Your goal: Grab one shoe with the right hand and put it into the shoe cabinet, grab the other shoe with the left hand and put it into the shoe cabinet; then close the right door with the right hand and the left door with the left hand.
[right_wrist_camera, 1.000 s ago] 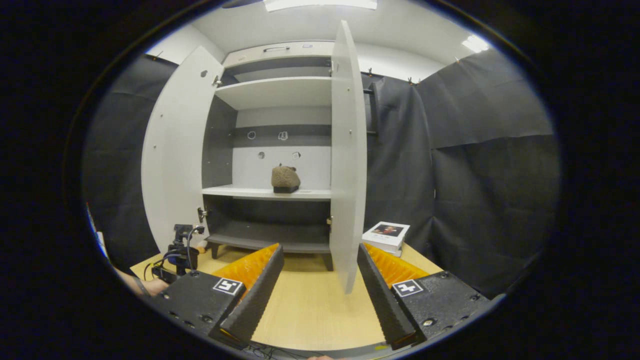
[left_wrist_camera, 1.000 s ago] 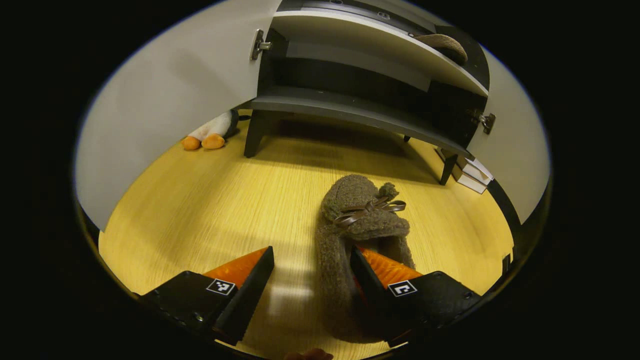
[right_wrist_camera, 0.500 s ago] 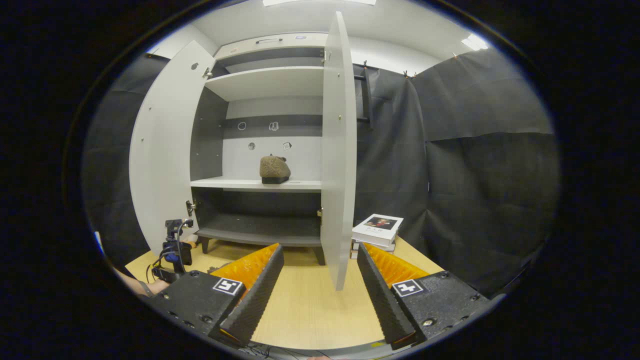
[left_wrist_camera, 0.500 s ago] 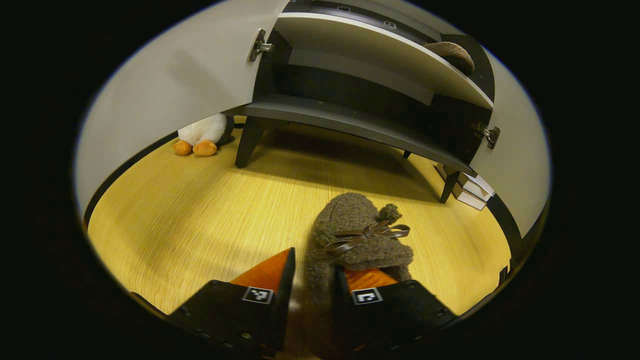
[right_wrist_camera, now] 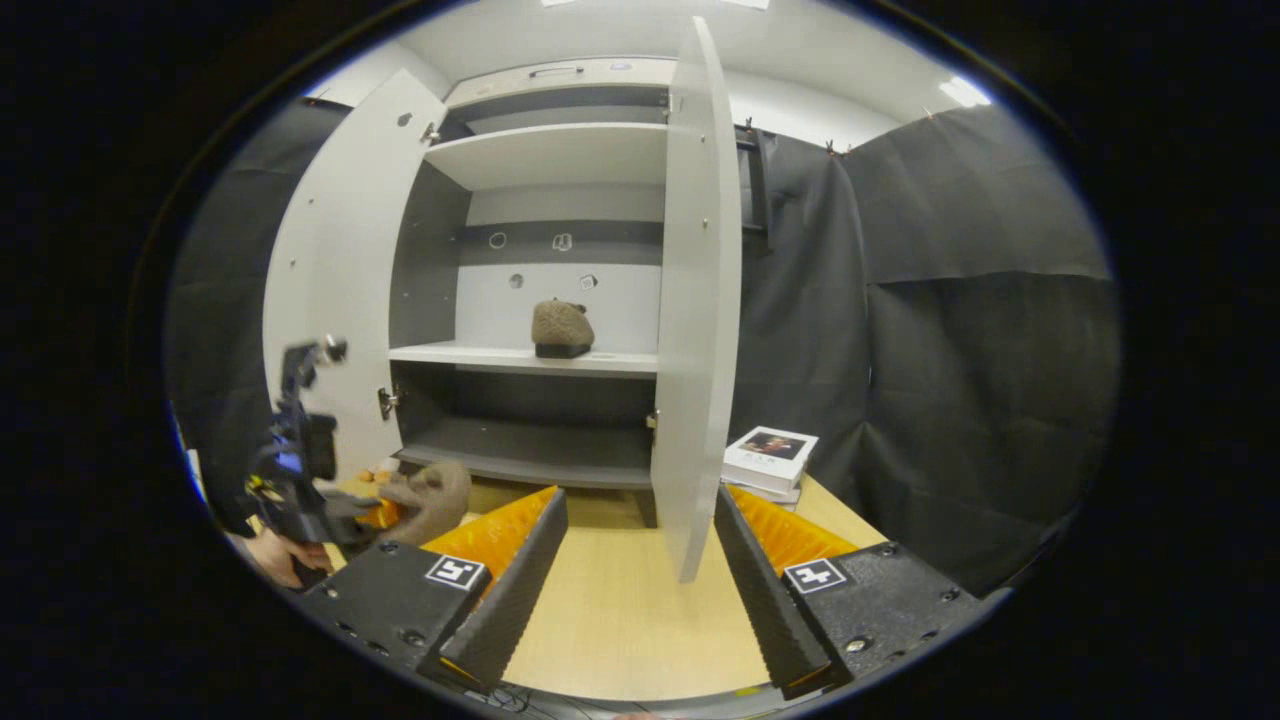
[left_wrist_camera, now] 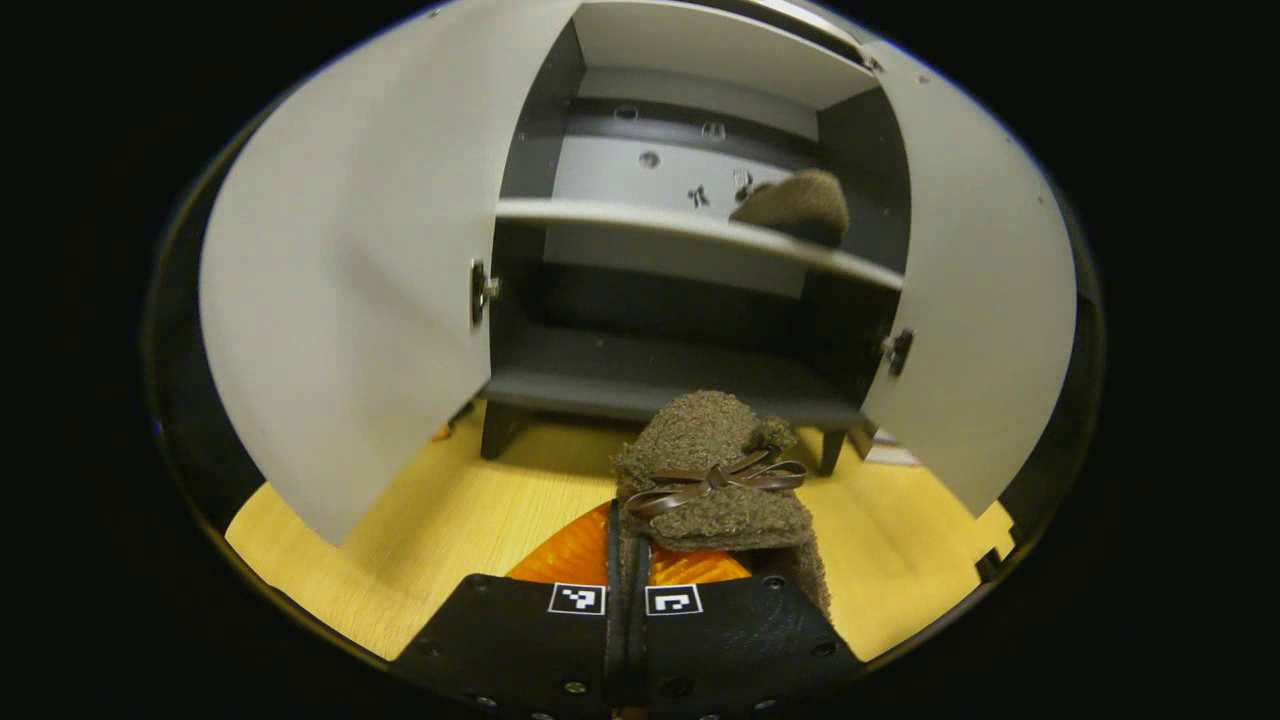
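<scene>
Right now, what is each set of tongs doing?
Left tongs: shut on the fuzzy brown slipper with a bow.
Right tongs: open, holding nothing, facing the white shoe cabinet.

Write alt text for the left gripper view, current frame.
The left gripper is shut on a fuzzy brown slipper, held up facing the open shoe cabinet. Both doors stand open, and a second slipper sits on the middle shelf.
</scene>
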`<state>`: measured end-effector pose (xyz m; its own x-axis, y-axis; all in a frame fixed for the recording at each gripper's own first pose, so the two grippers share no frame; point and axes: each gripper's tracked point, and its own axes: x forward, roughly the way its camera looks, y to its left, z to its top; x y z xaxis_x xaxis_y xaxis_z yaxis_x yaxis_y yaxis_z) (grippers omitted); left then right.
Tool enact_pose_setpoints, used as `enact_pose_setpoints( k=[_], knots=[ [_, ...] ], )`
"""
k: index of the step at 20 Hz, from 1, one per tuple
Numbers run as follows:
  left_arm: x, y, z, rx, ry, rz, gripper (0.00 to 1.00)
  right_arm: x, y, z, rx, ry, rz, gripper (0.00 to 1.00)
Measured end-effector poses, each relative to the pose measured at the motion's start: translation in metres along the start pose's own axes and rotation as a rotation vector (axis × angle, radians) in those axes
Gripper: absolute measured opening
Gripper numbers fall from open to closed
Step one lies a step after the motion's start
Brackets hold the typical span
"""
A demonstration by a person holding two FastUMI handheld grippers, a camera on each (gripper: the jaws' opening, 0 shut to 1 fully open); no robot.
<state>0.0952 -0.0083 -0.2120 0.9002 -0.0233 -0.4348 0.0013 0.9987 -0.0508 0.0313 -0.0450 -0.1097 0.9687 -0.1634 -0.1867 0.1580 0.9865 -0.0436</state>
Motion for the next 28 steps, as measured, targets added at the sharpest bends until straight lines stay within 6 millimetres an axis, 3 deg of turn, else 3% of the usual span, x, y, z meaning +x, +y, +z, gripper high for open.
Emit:
enact_pose_setpoints(
  k=[5, 6, 9, 11, 15, 19, 21, 24, 26, 28],
  knots=[
    [-0.022, -0.035, 0.148, -0.013, -0.252, -0.056, 0.0, 0.001, 0.013, 0.007, -0.005, -0.029, 0.042, 0.94],
    [-0.012, -0.042, 0.18, 0.004, -0.287, -0.064, 0.0, 0.001, 0.014, 0.009, -0.007, -0.037, 0.042, 0.94],
    [0.018, -0.041, 0.238, 0.025, -0.364, -0.038, 0.0, -0.003, 0.017, 0.008, -0.016, -0.043, 0.048, 0.94],
    [0.051, -0.037, 0.266, 0.032, -0.349, -0.016, 0.0, -0.004, 0.017, 0.011, -0.017, -0.053, 0.047, 0.94],
    [0.125, -0.022, 0.295, 0.11, -0.201, 0.057, 0.01, -0.011, 0.016, 0.014, -0.015, -0.061, 0.045, 0.94],
    [0.184, -0.031, 0.306, 0.119, -0.088, 0.06, 0.01, -0.011, 0.01, 0.015, -0.012, -0.063, 0.032, 0.94],
    [0.211, -0.032, 0.295, 0.104, -0.015, 0.074, 0.0, -0.01, 0.006, 0.017, -0.003, -0.064, 0.026, 0.94],
    [0.241, -0.018, 0.26, 0.092, 0.123, 0.125, 0.0, -0.01, 0.002, 0.015, 0.012, -0.06, 0.014, 0.94],
    [0.253, -0.009, 0.237, 0.066, 0.215, 0.144, 0.01, -0.01, 0.0, 0.014, 0.009, -0.058, 0.006, 0.94],
    [0.257, -0.007, 0.235, 0.024, 0.24, 0.145, 0.01, -0.01, -0.004, 0.011, -0.002, -0.048, -0.003, 0.94]
  ],
)
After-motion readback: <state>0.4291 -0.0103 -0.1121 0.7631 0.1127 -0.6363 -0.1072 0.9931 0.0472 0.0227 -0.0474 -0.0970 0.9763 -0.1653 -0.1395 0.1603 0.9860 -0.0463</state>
